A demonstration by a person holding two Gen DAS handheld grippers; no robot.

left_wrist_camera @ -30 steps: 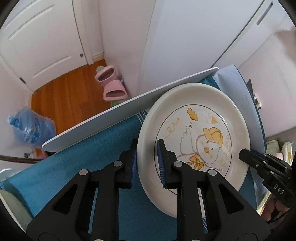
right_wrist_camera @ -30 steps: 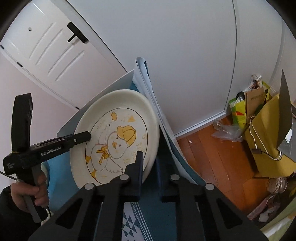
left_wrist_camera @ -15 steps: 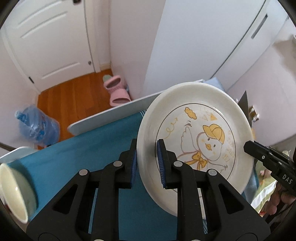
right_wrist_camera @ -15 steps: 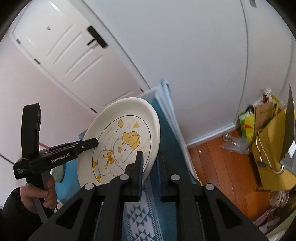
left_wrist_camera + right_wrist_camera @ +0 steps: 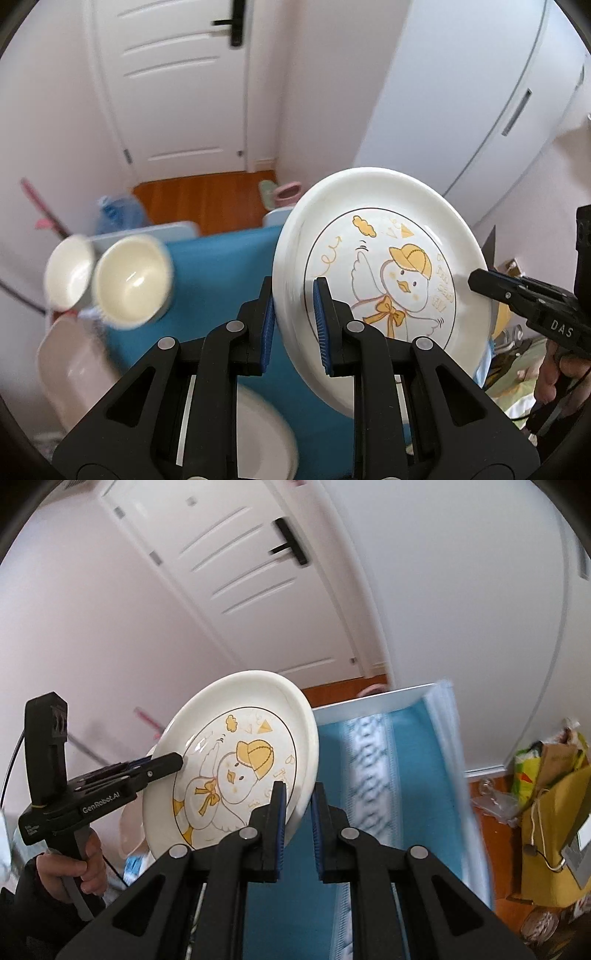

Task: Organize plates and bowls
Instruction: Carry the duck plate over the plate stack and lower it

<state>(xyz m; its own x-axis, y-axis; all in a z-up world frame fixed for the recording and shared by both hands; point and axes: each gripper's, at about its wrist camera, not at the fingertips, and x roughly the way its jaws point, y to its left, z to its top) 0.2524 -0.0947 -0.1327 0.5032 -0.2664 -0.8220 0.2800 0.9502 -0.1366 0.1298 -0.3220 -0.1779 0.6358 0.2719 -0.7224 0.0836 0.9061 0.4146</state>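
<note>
- Left wrist view: the left gripper [image 5: 293, 325] clamps the left rim of the one plate [image 5: 376, 280], which is tilted above the blue cloth [image 5: 229, 266]. The right gripper [image 5: 476, 281] meets the plate's opposite rim. Two blurred bowls [image 5: 131, 278] lie at the left, and a door [image 5: 177, 85] is behind.
- Right wrist view: the right gripper [image 5: 297, 814] pinches the plate [image 5: 236, 760] at its right rim. The cloth [image 5: 417, 760] beside it is bare up to its far edge. A hand [image 5: 77, 864] holds the left gripper [image 5: 177, 762].
</note>
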